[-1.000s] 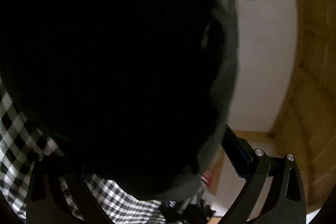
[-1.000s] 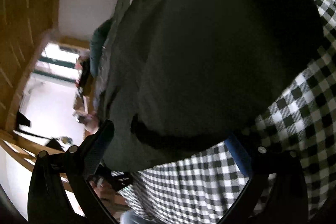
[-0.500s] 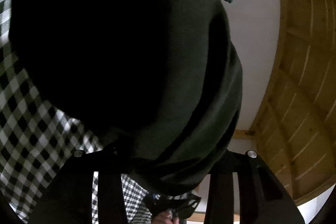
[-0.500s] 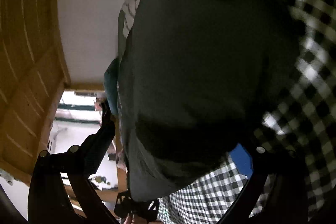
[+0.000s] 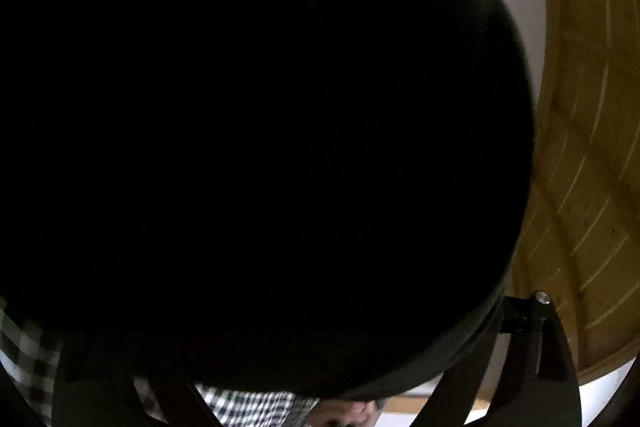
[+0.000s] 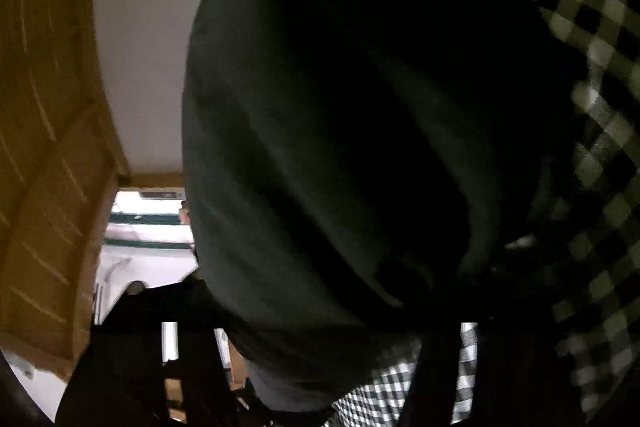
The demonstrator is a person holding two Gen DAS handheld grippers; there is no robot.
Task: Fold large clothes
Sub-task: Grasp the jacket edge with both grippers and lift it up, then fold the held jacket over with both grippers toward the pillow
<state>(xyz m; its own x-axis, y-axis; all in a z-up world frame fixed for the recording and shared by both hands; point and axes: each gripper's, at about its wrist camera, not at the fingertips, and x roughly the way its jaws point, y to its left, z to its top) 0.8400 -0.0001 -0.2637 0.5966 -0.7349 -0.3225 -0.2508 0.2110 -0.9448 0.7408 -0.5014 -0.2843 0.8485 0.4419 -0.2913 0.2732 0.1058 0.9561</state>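
Observation:
A dark green garment (image 5: 260, 147) fills nearly the whole left wrist view and hangs over my left gripper (image 5: 320, 379), hiding the fingertips. In the right wrist view the same dark garment (image 6: 340, 127) drapes down over my right gripper (image 6: 320, 367), whose black fingers (image 6: 440, 379) show only at their bases. Both cameras point steeply upward. The cloth lies between the fingers of each gripper, but the tips are hidden, so I cannot see whether either one pinches it.
A black-and-white checked cloth (image 6: 592, 107) lies behind the garment at right, and shows in the left wrist view (image 5: 248, 403) at the bottom. A white ceiling (image 6: 148, 27) and wooden panelling (image 5: 588, 147) (image 6: 44, 167) are overhead. A window (image 6: 148, 227) is at lower left.
The garment has swung closer over both cameras. It now blacks out most of the left wrist view, and it covers more of the right gripper's fingers.

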